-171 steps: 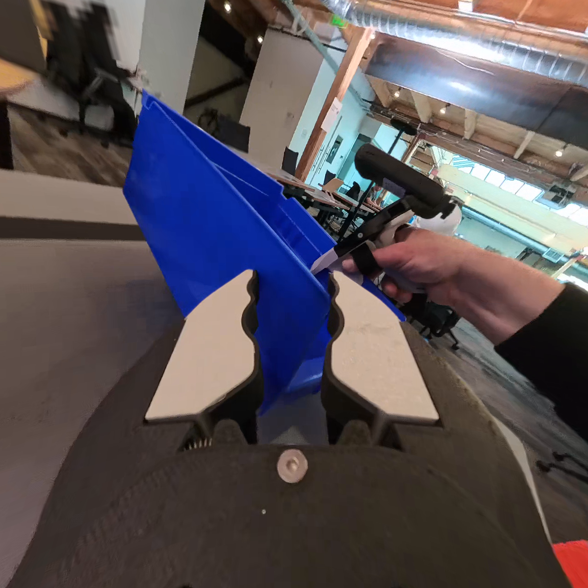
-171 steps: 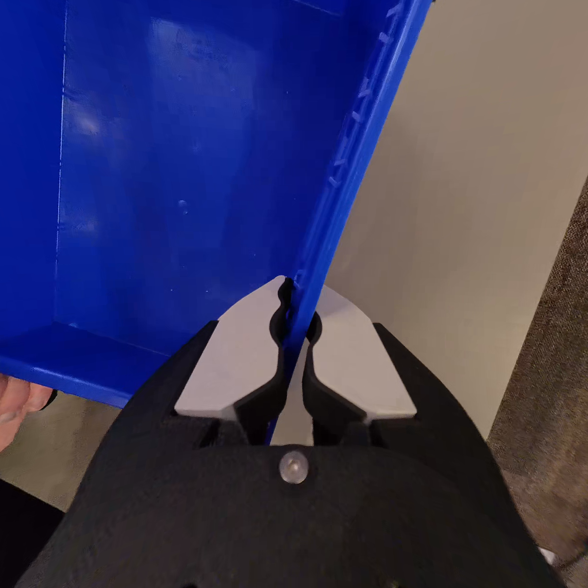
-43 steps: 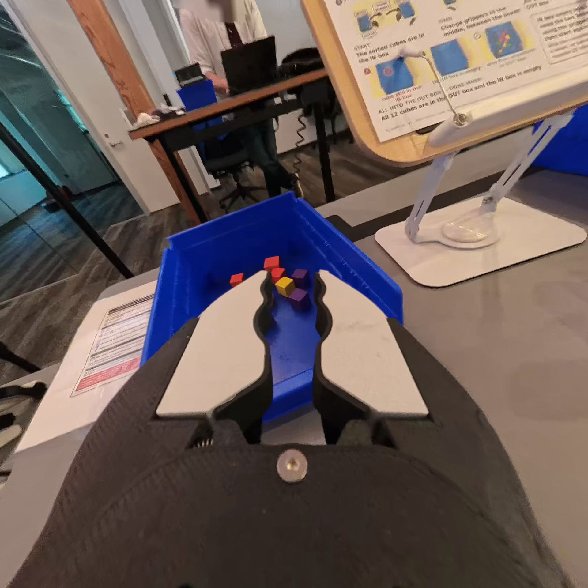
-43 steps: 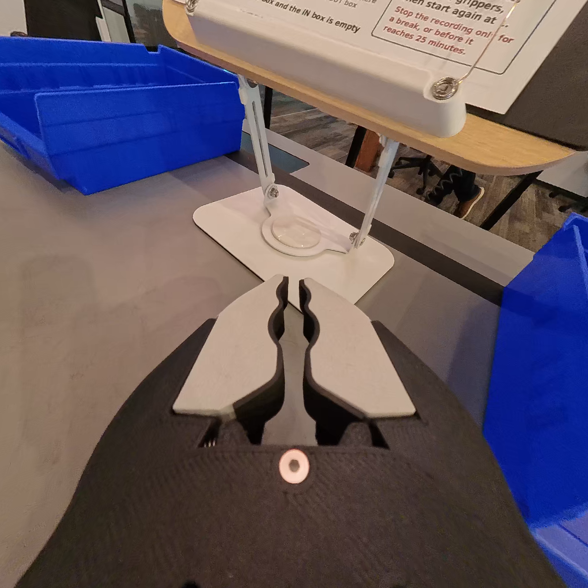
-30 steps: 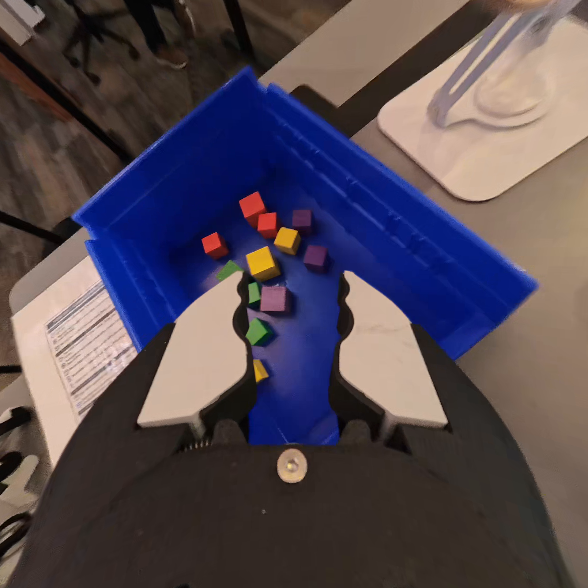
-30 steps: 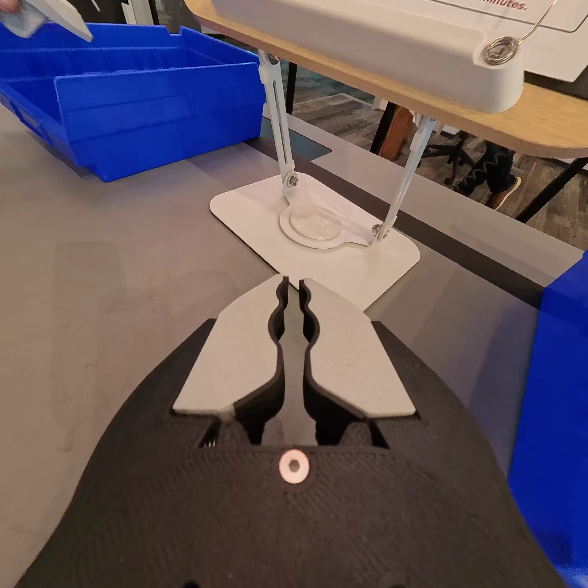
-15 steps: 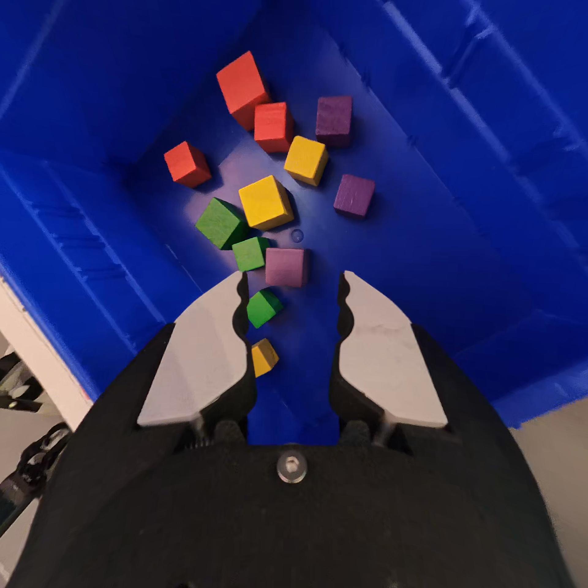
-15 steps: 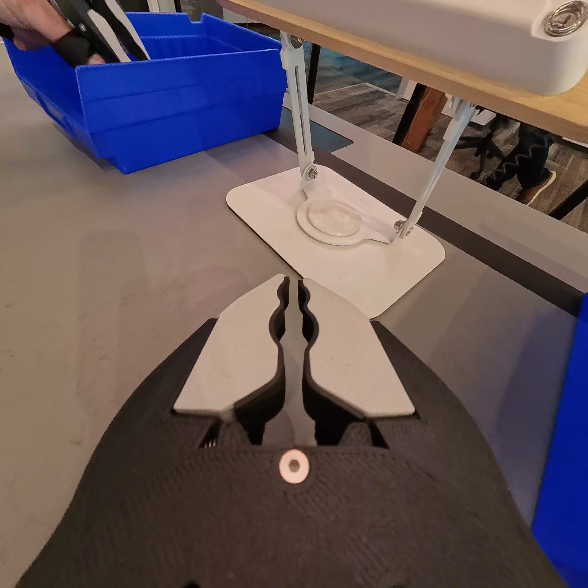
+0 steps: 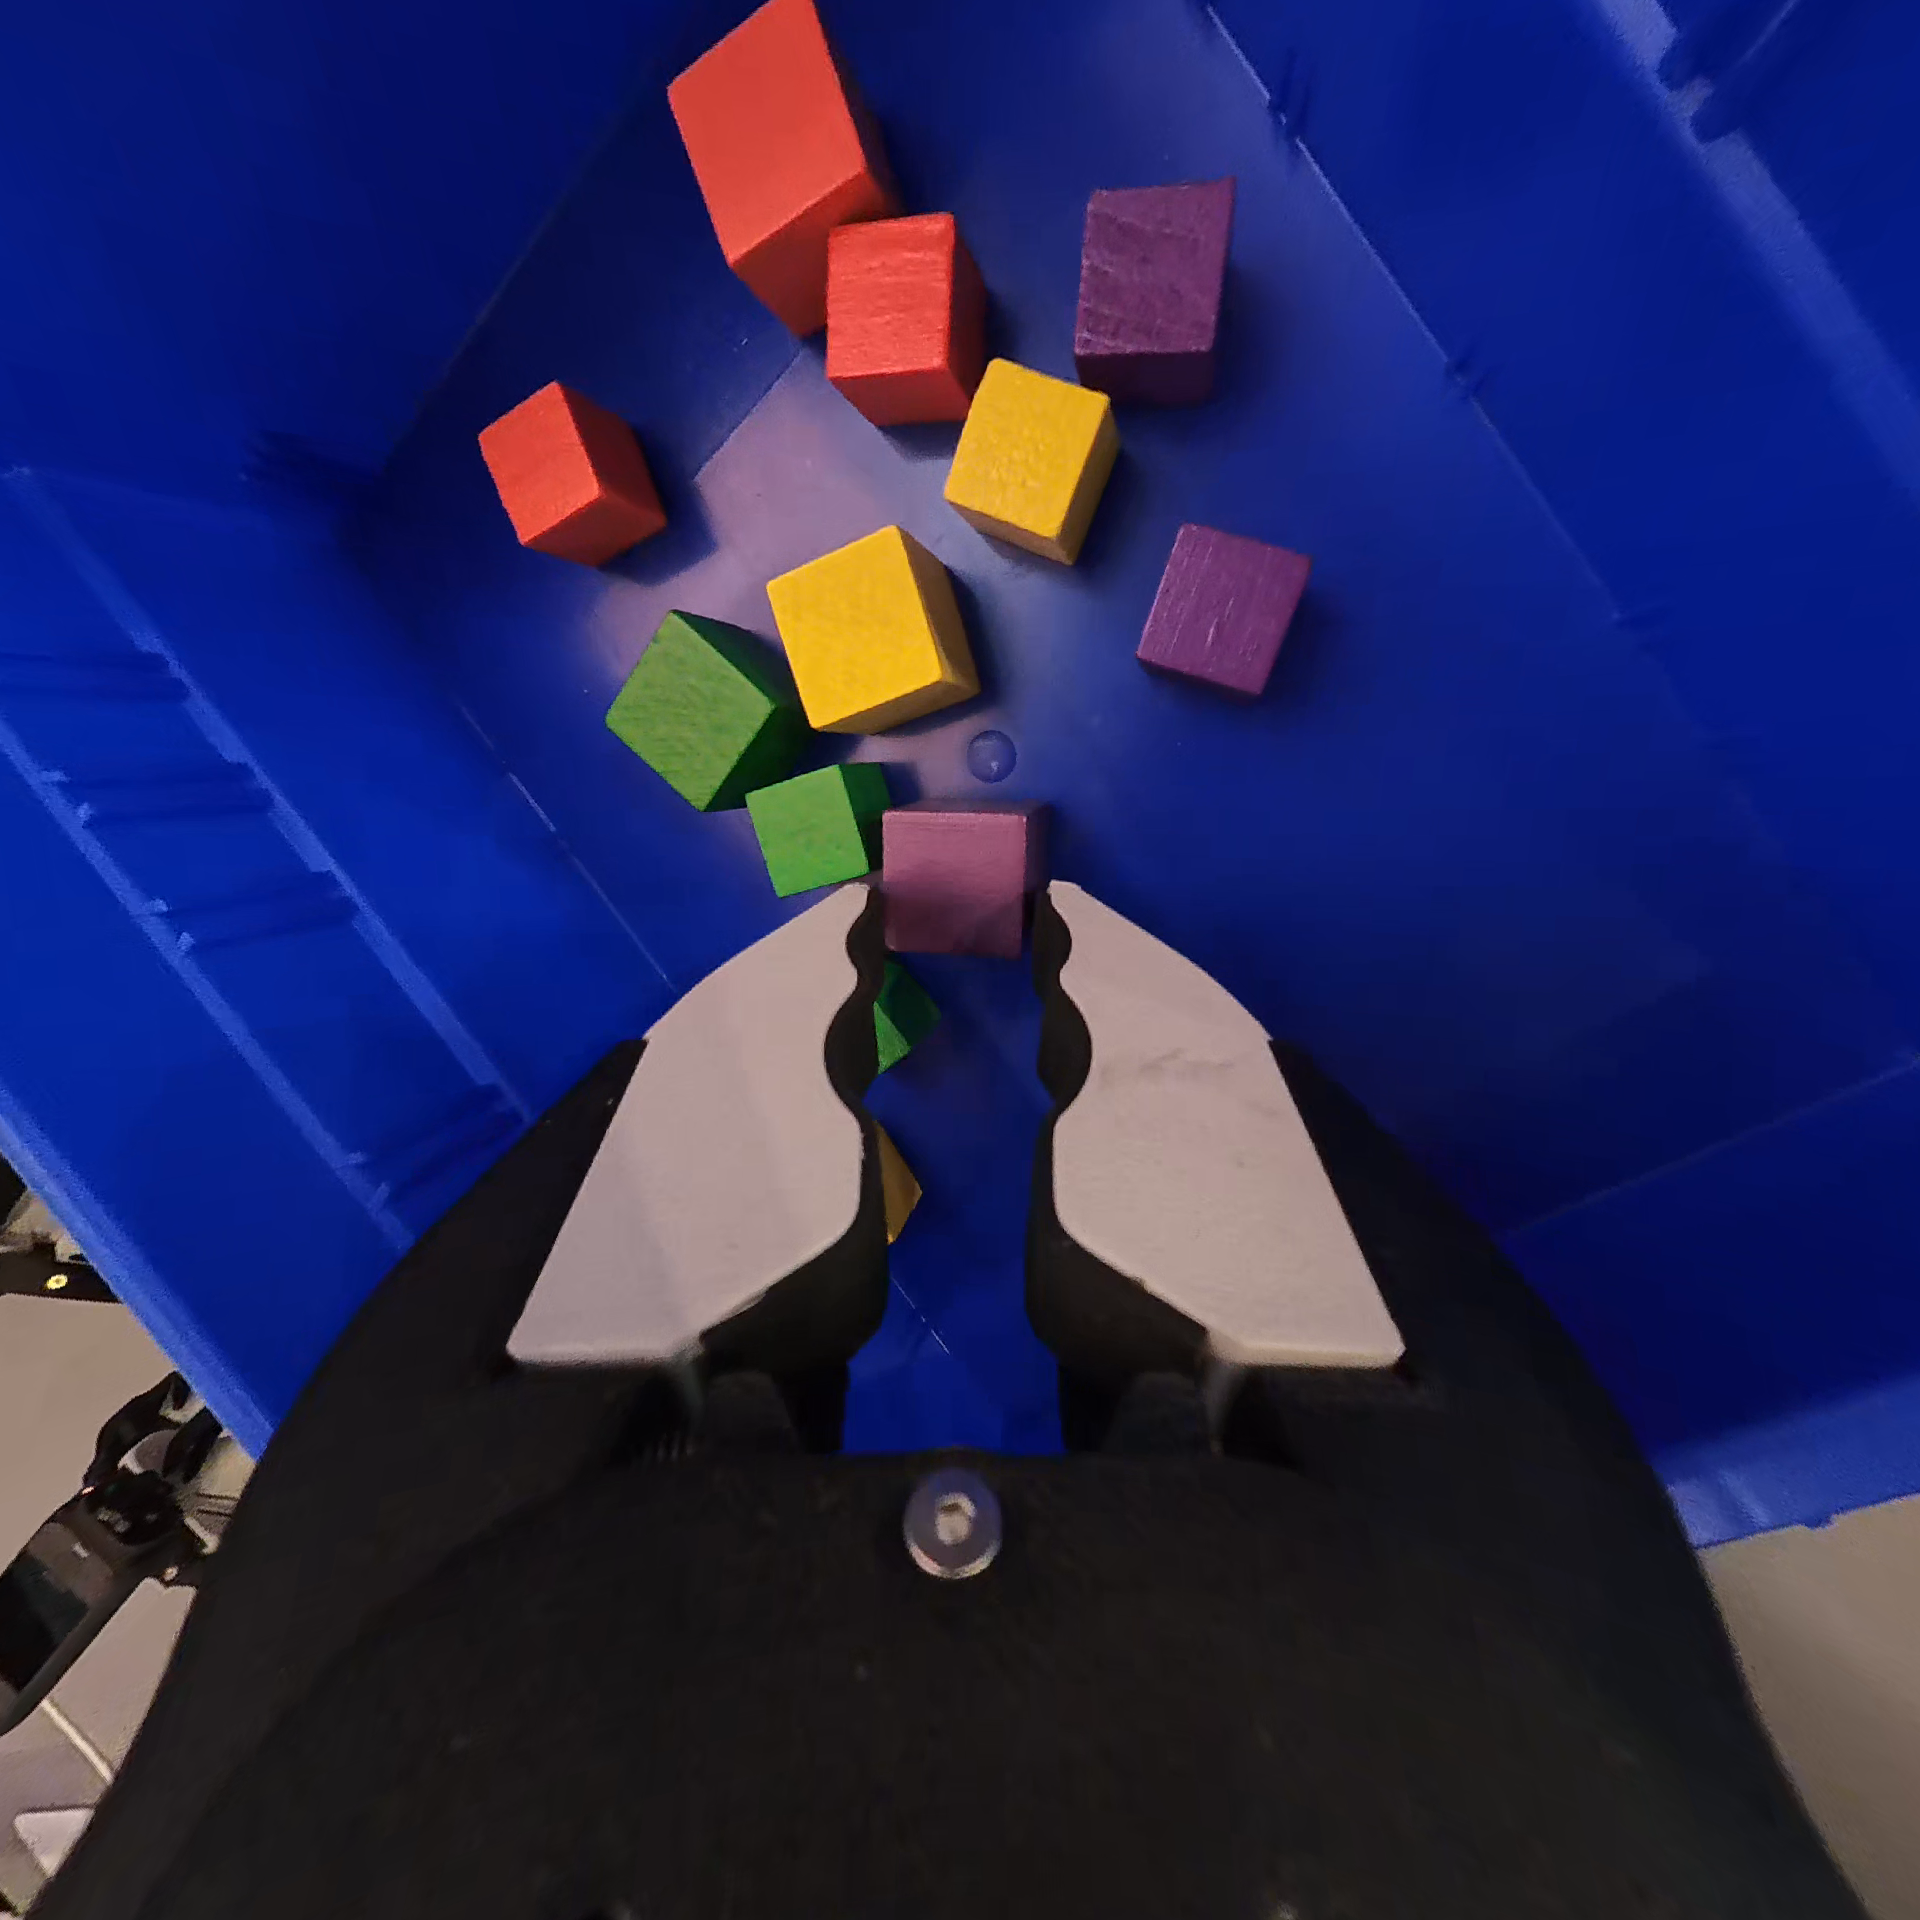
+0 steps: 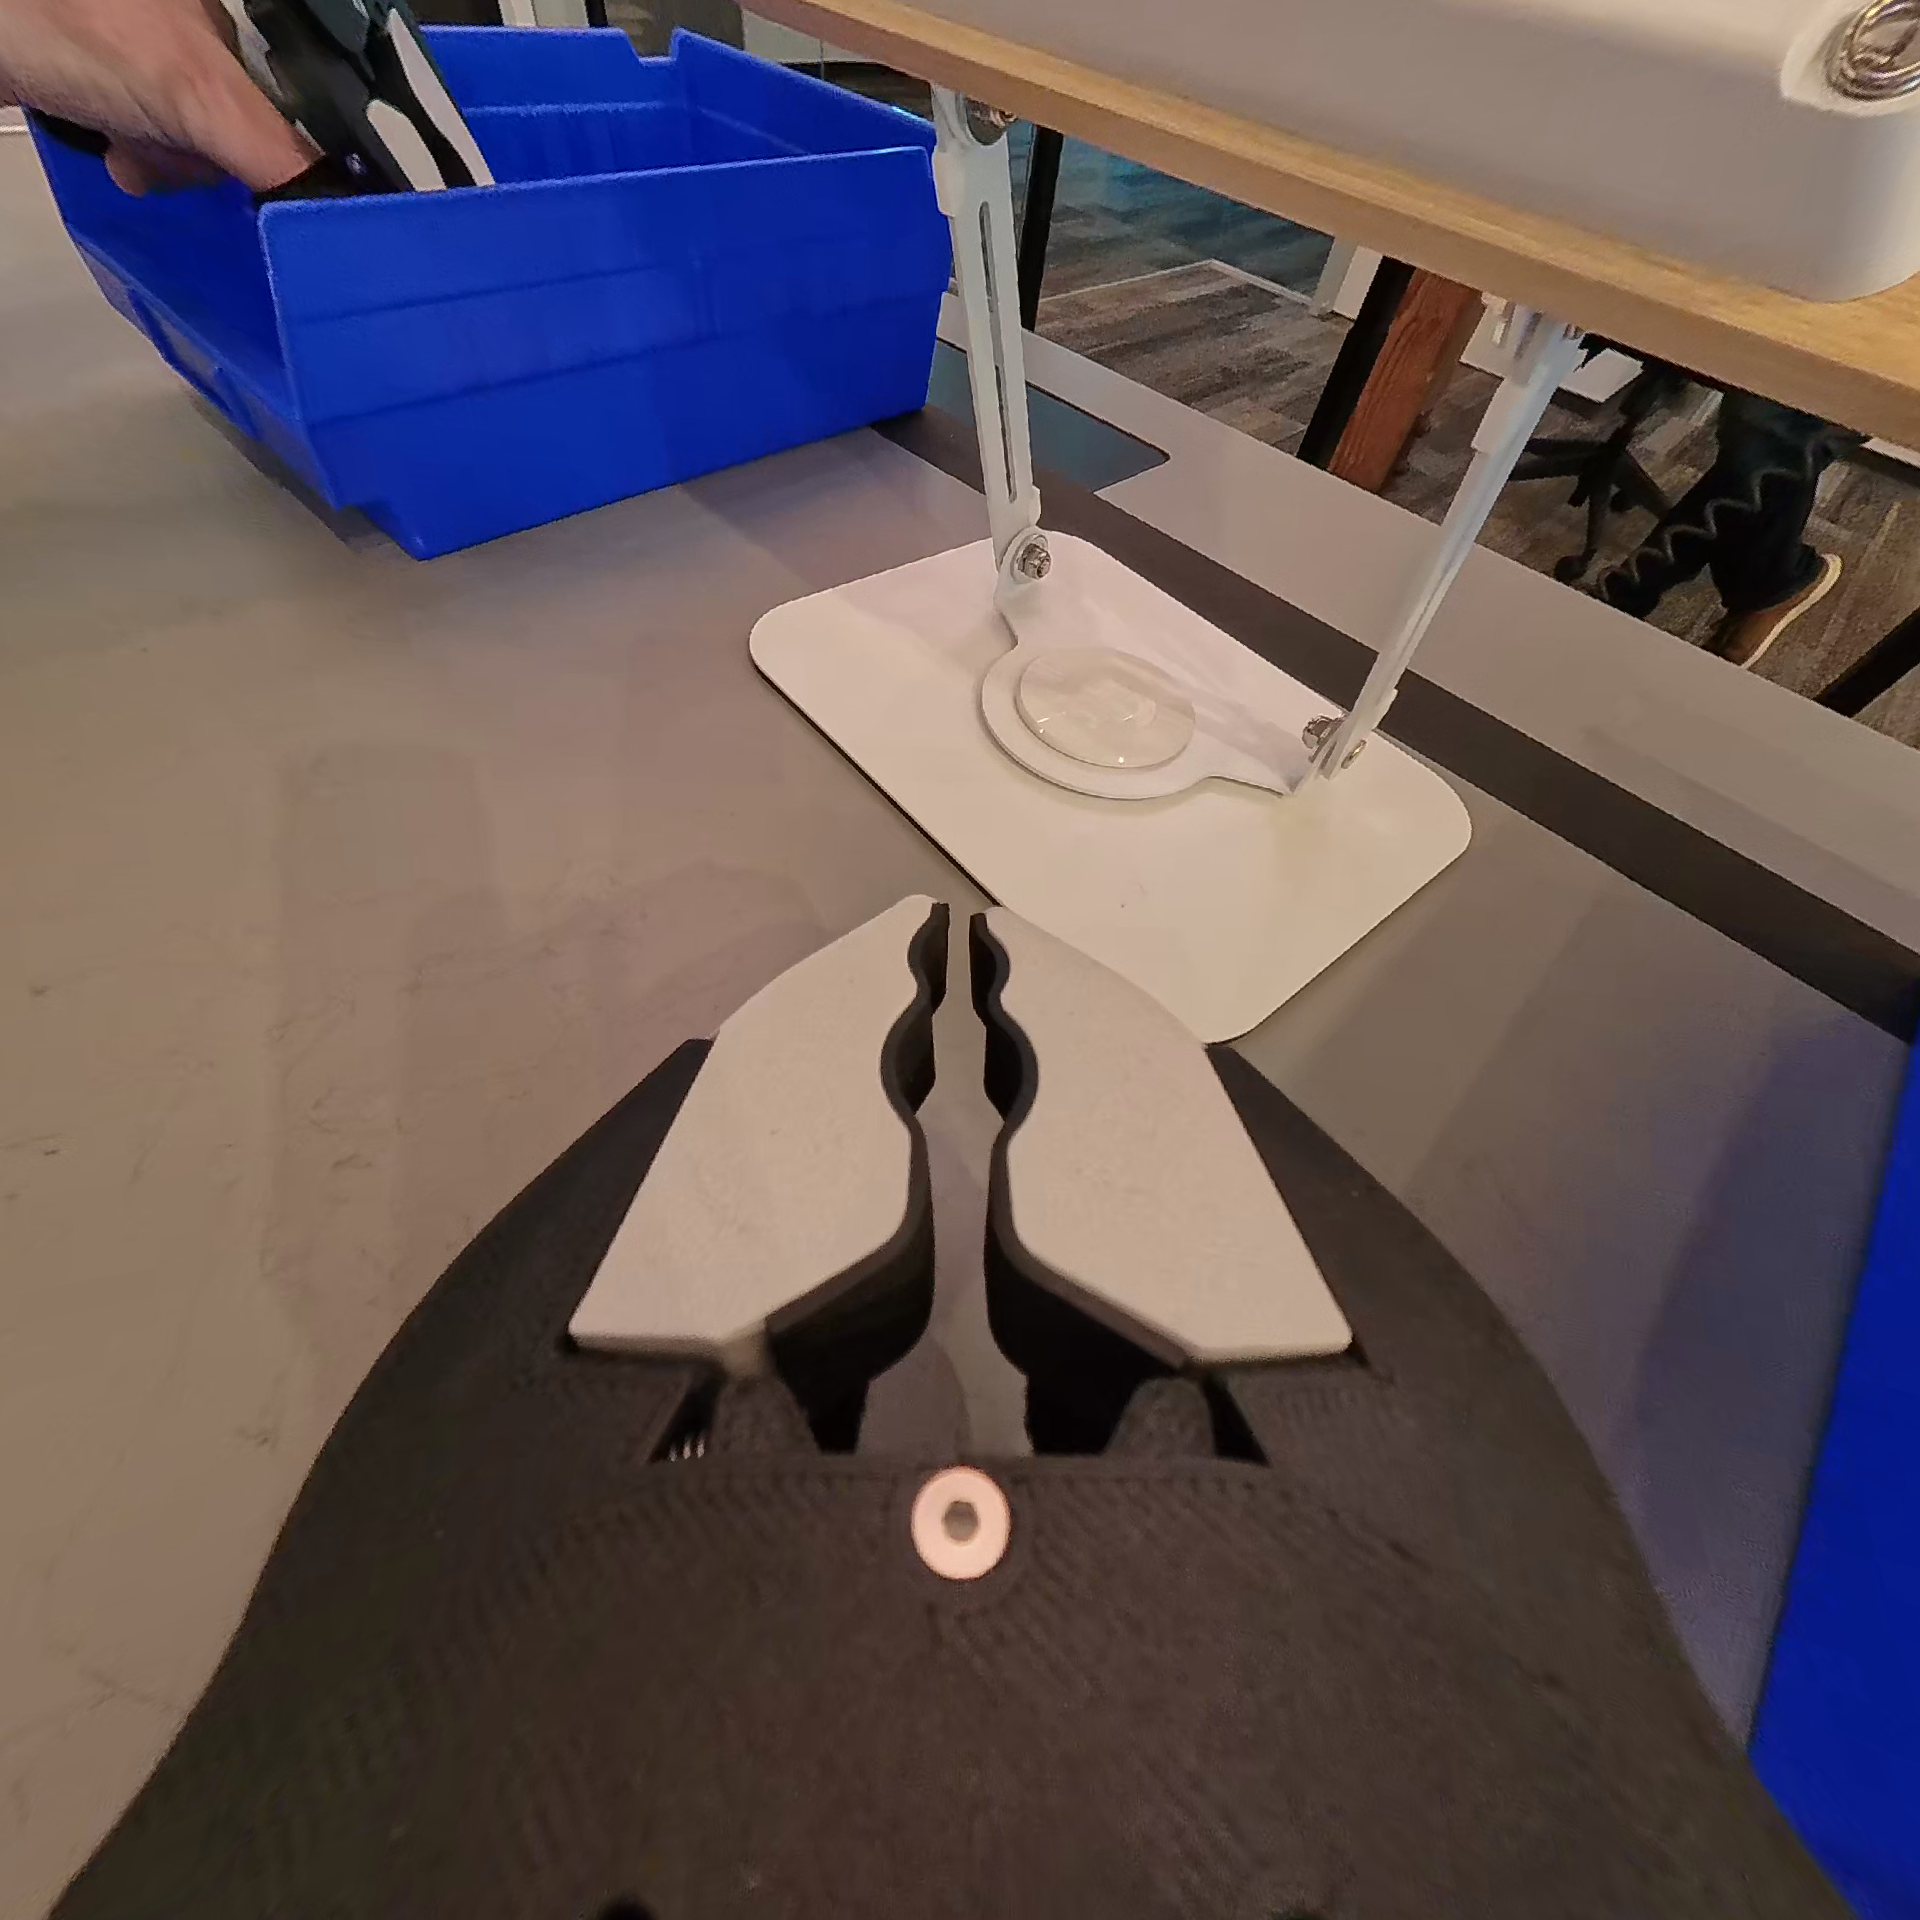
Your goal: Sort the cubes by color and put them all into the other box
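In the left wrist view my left gripper (image 9: pixel 956 914) reaches down into the blue box (image 9: pixel 1558 520) and its tips are shut on a purple cube (image 9: pixel 958 878). Loose on the box floor lie red cubes (image 9: pixel 899 312), yellow cubes (image 9: pixel 868 629), green cubes (image 9: pixel 701 722) and two more purple cubes (image 9: pixel 1221 608). One green cube and one yellow cube are partly hidden under my left finger. My right gripper (image 10: pixel 958 920) is shut and empty above the grey table (image 10: pixel 312 831). The right wrist view shows the same box (image 10: pixel 582 312) at far left, with the left gripper (image 10: pixel 416 145) in it.
A white stand base (image 10: pixel 1122 790) sits just ahead of my right gripper, carrying a wooden board (image 10: pixel 1351 208) overhead. A second blue box (image 10: pixel 1849 1351) shows at the right edge. A hand (image 10: pixel 135 94) holds the left gripper. Spacing between my two grippers at the tips: around 40 centimeters.
My left gripper has dropped into the box of cubes and closed its fingers from open onto the purple cube. My right gripper has shifted slightly over the table and stays shut.
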